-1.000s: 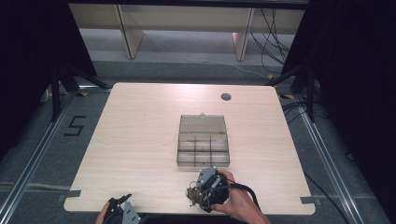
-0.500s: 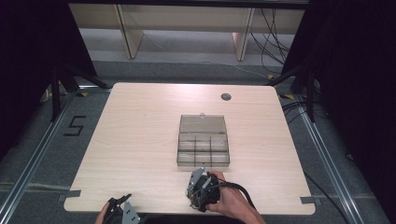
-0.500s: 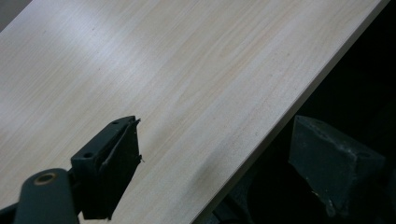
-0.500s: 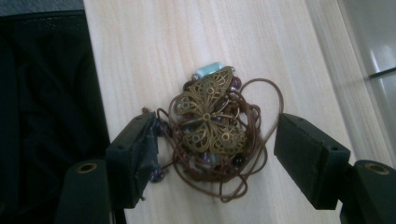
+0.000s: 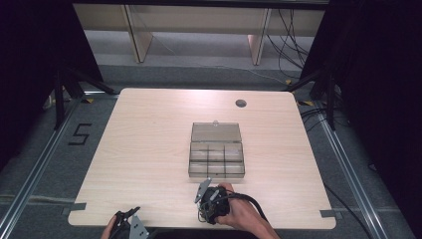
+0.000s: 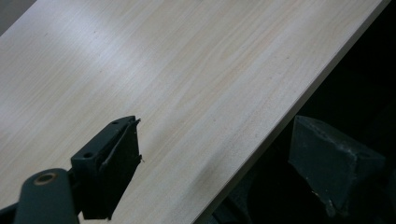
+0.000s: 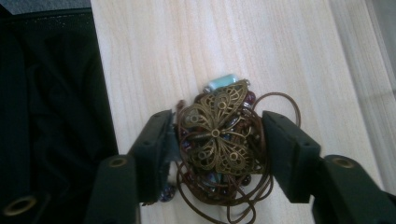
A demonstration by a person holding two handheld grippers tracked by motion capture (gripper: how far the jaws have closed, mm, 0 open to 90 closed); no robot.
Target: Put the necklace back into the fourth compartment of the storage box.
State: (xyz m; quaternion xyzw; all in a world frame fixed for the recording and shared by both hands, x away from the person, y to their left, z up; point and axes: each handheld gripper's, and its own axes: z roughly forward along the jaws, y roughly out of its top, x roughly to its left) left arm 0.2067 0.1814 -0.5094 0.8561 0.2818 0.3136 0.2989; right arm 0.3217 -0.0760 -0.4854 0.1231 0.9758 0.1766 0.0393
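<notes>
A tangled necklace (image 7: 219,121), with a brass butterfly pendant, dark beads, a pale blue bead and brown cord, sits between the jaws of my right gripper (image 7: 215,144), which is shut on it just above the wooden table (image 7: 196,42). In the high view my right gripper (image 5: 211,201) is near the table's front edge, a little in front of a clear compartment box (image 5: 216,155) whose lid lies open behind it. My left gripper (image 6: 224,149) is open with nothing between its jaws, over the table's front edge; in the high view my left gripper (image 5: 127,226) is at the front left.
The table (image 5: 149,139) has a round cable hole (image 5: 241,103) at the back right. Dark floor and metal rails (image 5: 348,169) run along both sides. Shelving legs stand behind the table.
My right gripper has shifted slightly left along the front edge with the necklace in it. The left gripper has stayed in place.
</notes>
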